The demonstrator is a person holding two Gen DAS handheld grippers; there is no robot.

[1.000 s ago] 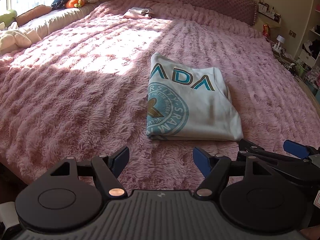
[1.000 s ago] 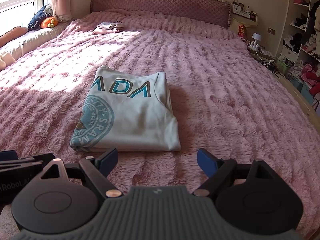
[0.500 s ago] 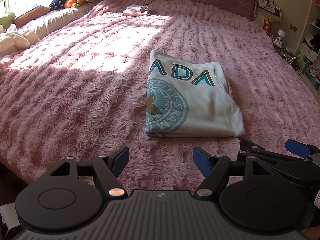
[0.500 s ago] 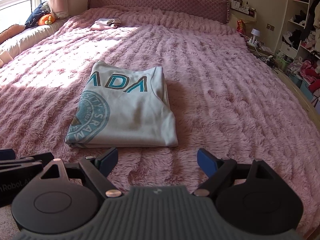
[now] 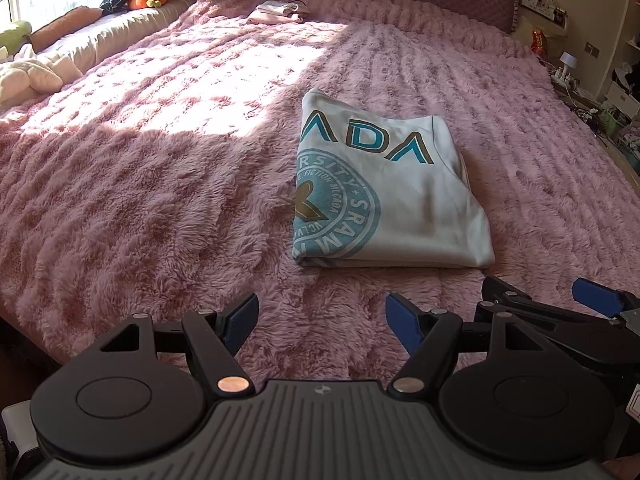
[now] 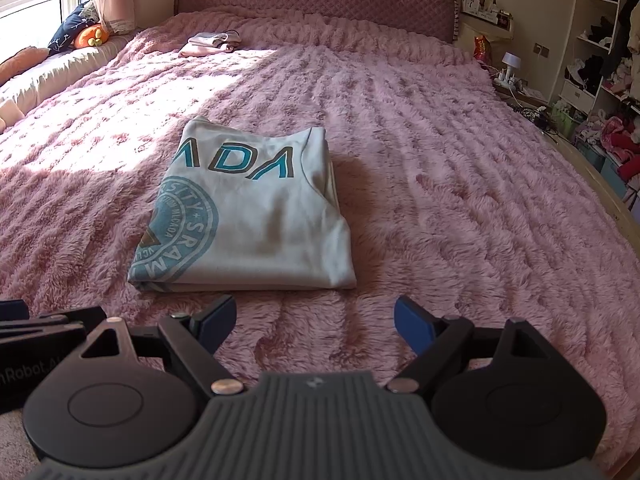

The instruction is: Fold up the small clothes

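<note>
The folded shirt [image 6: 256,216] reads "ADA" above a round seal lettered "SRAM" and "FICTION"; the left claw [image 6: 36,332] body shows "Robot".

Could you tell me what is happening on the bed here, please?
A person is folding small clothes with a handheld gripper in each hand. A pale T-shirt with teal print lies folded into a neat rectangle on the pink fluffy blanket. The left gripper and the right gripper are both open, empty and just short of the shirt's near edge. Another small folded pile sits near the headboard.
</note>
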